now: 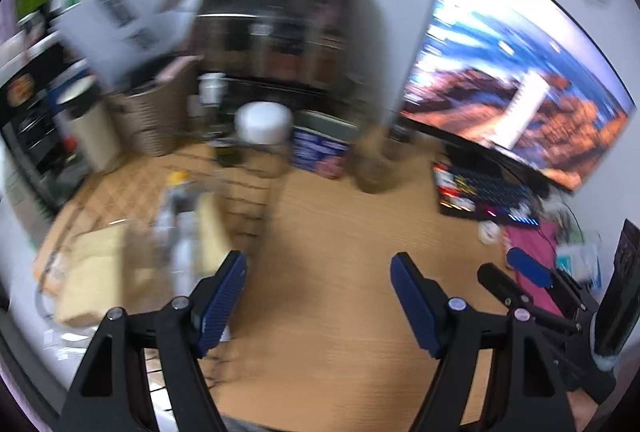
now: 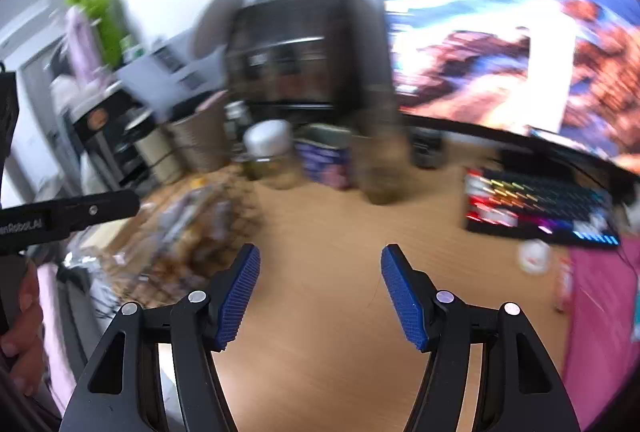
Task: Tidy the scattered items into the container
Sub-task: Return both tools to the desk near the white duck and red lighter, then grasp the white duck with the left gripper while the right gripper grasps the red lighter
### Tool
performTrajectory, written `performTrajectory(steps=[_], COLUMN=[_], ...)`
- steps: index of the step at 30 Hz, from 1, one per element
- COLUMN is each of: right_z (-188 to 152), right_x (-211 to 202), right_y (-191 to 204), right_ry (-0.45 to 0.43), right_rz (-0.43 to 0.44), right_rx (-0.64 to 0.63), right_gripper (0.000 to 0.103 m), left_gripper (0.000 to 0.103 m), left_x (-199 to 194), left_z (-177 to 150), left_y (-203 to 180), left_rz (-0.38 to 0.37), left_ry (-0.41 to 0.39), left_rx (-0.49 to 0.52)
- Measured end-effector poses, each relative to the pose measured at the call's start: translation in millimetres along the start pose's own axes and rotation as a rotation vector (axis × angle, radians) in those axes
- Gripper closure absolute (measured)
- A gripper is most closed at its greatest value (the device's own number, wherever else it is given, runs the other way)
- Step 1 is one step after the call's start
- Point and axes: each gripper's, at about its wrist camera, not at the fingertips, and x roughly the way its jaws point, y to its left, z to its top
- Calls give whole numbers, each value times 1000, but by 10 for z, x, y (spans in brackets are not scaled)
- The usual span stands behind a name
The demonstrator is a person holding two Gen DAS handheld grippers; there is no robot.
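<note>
Wire basket sits on the left part of the wooden desk, dark mesh, heavily blurred in both views; it looks to be the container; crinkled snack packets and a clear bottle with a yellow cap show in or right beside it, the blur does not let one tell which; a pale flat packet lies just left of the basket, seemingly outside it.

Other loose things lie well apart on the right: a small white round item near the lit keyboard, further oddments on the pink mat; judged as still to be gathered, if they count as scattered items.

Left gripper has its blue pads spread wide over bare desk, nothing between them; right gripper likewise parted and empty, over bare wood.

Behind: a white-lidded jar, a blue tin, a woven bin, a large monitor.

Judgement: task partway at best; some items appear collected at the basket; both claws empty, so no carry is under way; a fresh pick is the next need.
</note>
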Motion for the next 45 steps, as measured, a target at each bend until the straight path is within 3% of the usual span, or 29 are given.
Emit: performTrajectory(steps=[8, 14, 20, 25, 35, 37, 39, 45], right_z=[-310, -595, -791, -918, -999, -1004, -1000, -946], right_x=[-374, -563, -621, -663, -603, -574, -542, -410], right_y=[-1206, -1872, -2252, -2501, -2767, -2773, -2774, -2749], right_ry=[5, 10, 31, 47, 69, 74, 77, 89], right_rz=[-162, -238, -276, -305, -313, -309, -306, -294], right_rx=[185, 297, 355, 401, 434, 434, 435, 424], right_gripper=[39, 39, 39, 39, 39, 39, 39, 39], left_gripper=[25, 25, 25, 25, 25, 31, 50, 51], left_x=[833, 1391, 1957, 2312, 2711, 2757, 2791, 2791], left_z=[18, 13, 15, 16, 4, -13, -31, -29], left_y=[-1289, -2101, -2659, -2862, -2911, -2919, -2912, -2854], left_rz=[-200, -314, -340, -314, -252, -236, -209, -192], left_ry=[119, 162, 198, 218, 255, 264, 254, 260], left_rx=[227, 340, 422, 445, 440, 449, 462, 447])
